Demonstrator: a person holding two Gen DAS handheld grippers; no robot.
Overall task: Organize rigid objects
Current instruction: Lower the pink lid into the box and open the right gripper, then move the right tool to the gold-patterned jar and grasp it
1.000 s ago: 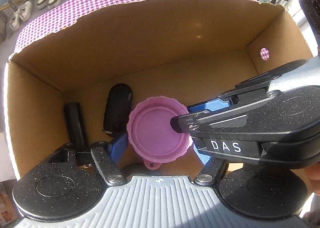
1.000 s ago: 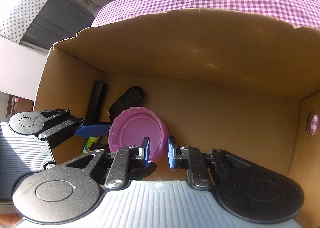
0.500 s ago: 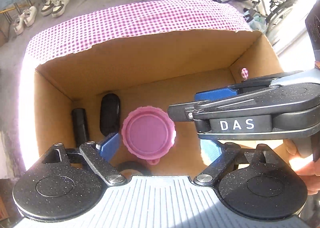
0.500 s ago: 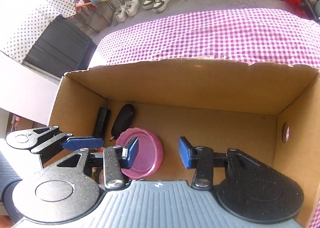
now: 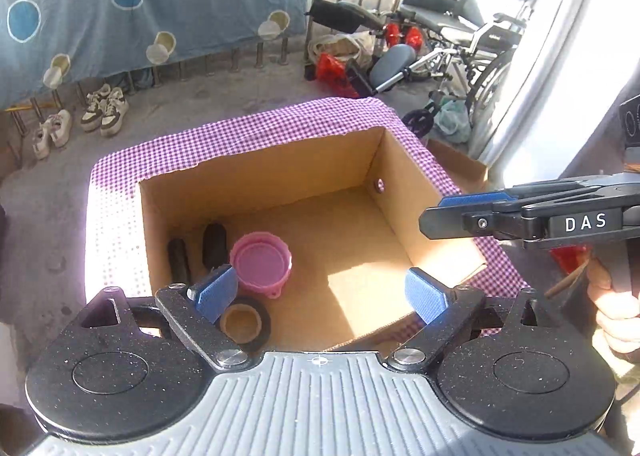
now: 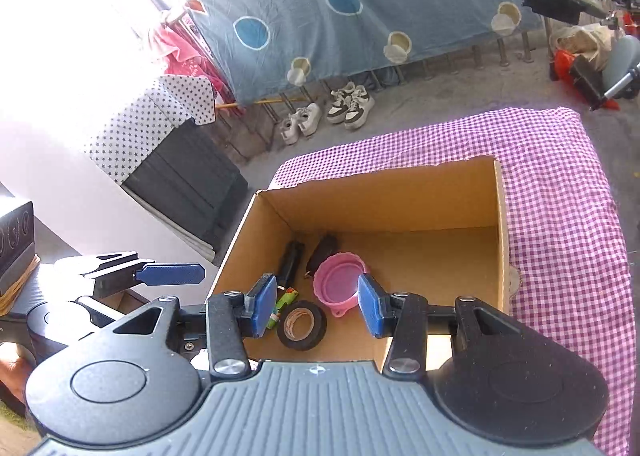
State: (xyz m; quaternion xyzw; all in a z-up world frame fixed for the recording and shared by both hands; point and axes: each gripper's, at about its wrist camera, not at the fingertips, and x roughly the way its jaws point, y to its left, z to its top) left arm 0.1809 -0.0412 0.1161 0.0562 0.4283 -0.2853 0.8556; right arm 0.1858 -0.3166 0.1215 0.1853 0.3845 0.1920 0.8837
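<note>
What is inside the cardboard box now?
Inside the cardboard box: a pink bowl, a black tape roll, two dark objects and a green item, partly covered by a gripper finger.

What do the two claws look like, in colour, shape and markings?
Both match: a ribbed grey body, two round speckled black discs, black linkage arms with silver bolts, and blue ribbed pads. The left claw shows this in its own view; the right claw also bears white letters "DAS" on its side.

Cardboard box right half bare; pink bowl, tape roll crowd its left.
</note>
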